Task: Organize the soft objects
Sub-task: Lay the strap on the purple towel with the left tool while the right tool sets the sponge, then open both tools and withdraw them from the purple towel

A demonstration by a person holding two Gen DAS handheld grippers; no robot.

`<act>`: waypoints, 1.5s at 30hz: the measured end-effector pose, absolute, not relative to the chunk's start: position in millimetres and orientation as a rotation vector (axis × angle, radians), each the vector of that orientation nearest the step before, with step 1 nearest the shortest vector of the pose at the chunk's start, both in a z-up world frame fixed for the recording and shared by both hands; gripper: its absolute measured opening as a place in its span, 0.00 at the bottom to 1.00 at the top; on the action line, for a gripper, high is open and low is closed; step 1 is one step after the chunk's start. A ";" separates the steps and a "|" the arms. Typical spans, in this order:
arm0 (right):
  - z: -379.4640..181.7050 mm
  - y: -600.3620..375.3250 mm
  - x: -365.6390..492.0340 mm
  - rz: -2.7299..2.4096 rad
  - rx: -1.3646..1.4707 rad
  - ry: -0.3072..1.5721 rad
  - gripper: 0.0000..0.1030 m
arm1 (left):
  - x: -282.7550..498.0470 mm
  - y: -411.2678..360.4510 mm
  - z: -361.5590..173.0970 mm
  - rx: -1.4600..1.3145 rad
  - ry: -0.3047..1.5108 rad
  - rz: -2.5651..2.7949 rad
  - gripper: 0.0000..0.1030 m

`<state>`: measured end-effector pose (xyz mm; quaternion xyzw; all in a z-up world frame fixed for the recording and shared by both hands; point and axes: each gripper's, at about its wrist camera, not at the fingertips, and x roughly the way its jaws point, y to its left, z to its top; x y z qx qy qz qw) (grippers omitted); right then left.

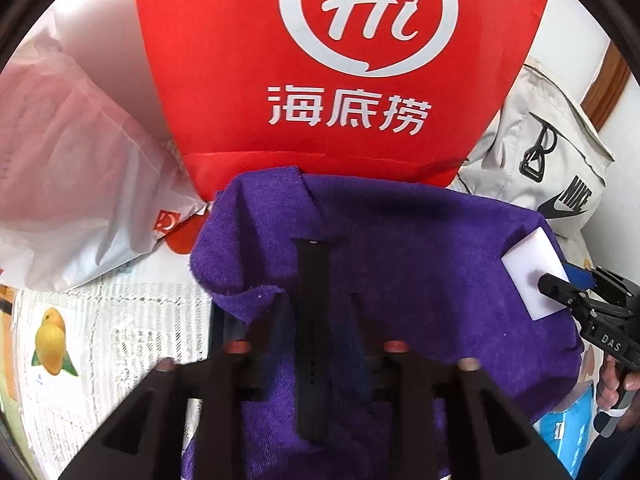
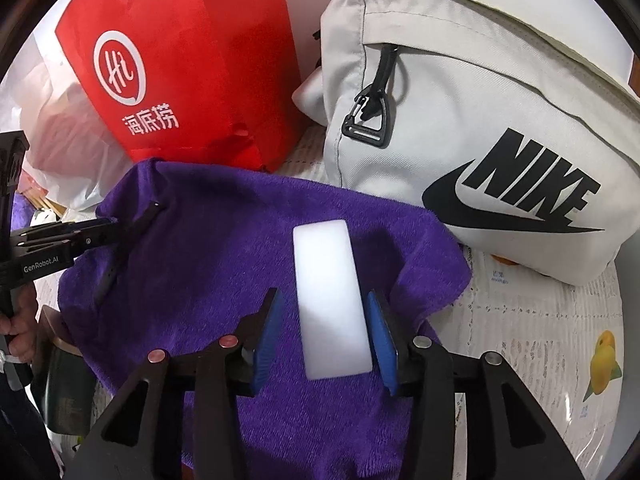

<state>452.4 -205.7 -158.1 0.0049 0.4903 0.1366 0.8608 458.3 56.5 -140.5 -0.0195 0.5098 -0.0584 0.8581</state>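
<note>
A counter [image 1: 120, 320] under a pale cloth printed with mangoes carries the clutter, with a white wall behind. From the left: a translucent plastic bag [image 1: 68, 152], a red paper bag [image 1: 320, 140] with a white "Hi" logo standing at the back, and a grey backpack [image 2: 460, 120] with a black logo on the right. In front of these a purple towel [image 1: 420, 240] lies spread across the middle. The left wrist view shows a black watch strap [image 1: 312, 320] lying lengthwise on the towel between the fingers of the left gripper [image 1: 316, 300], which stand spread on either side of it and clear of it; in the right wrist view the strap is only a thin dark strip near the towel's left edge. The right wrist view shows a white foam block [image 2: 330, 300] on the towel, between the blue-padded fingers of the right gripper [image 2: 326, 312]; a gap shows at the left pad, while the right pad sits just at the block's edge, so the fingers are spread and do not pinch it. The left view shows that block only as a small white slab at the far right, and a hand [image 1: 616, 392] on the right gripper's handle.
</note>
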 end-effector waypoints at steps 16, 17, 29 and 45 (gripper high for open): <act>-97.1 -200.5 367.6 0.289 0.018 0.918 0.53 | 381.1 64.9 -84.4 -0.041 0.984 -0.107 0.41; -94.0 -199.5 360.2 0.294 0.021 0.912 0.54 | 371.3 64.5 -79.4 -0.042 0.975 -0.100 0.42; -65.3 -184.9 254.4 0.361 0.018 0.849 0.56 | 263.1 50.2 -46.6 -0.049 0.888 -0.092 0.61; -66.7 -182.9 161.7 0.381 0.069 0.837 0.62 | 174.4 64.7 -73.4 -0.077 0.907 -0.063 0.68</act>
